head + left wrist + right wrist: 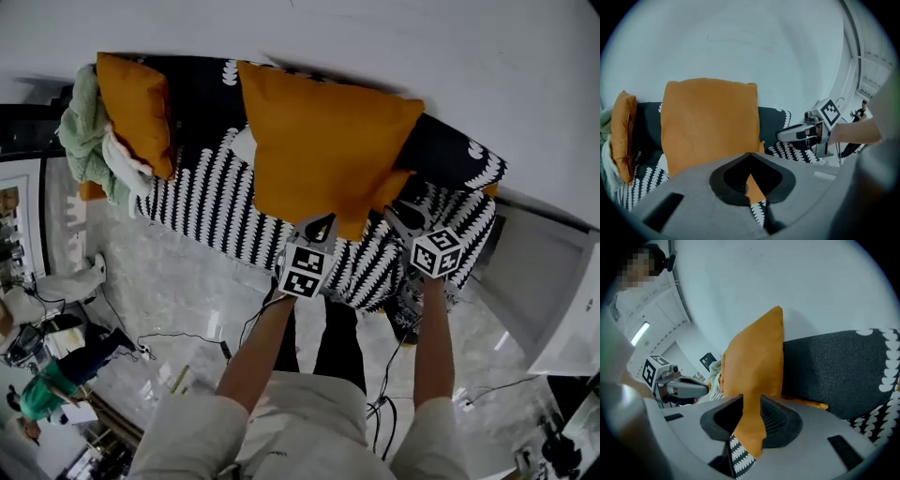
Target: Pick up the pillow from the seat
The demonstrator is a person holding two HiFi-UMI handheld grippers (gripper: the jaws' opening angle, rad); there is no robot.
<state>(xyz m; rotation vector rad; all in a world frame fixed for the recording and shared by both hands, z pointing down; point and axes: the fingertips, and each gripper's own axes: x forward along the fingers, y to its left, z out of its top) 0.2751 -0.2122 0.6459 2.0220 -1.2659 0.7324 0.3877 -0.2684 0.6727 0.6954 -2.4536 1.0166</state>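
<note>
A large orange pillow (323,141) stands upright over the seat of a sofa with a black-and-white patterned cover (216,202). My left gripper (319,225) is shut on the pillow's lower edge; in the left gripper view the jaws (749,157) meet on a fold of orange fabric, with the pillow (710,122) rising behind. My right gripper (405,217) holds the pillow's lower right corner. In the right gripper view a strip of the pillow (754,357) fills the narrow gap of that gripper (751,401). Each gripper shows in the other's view, the right gripper (806,133) and the left gripper (679,385).
A second orange pillow (136,108) leans at the sofa's left end beside a heap of green and white cloth (84,141). Cables (178,337) lie on the marble floor. A white cabinet (553,291) stands at the right. Another person (47,394) is at lower left.
</note>
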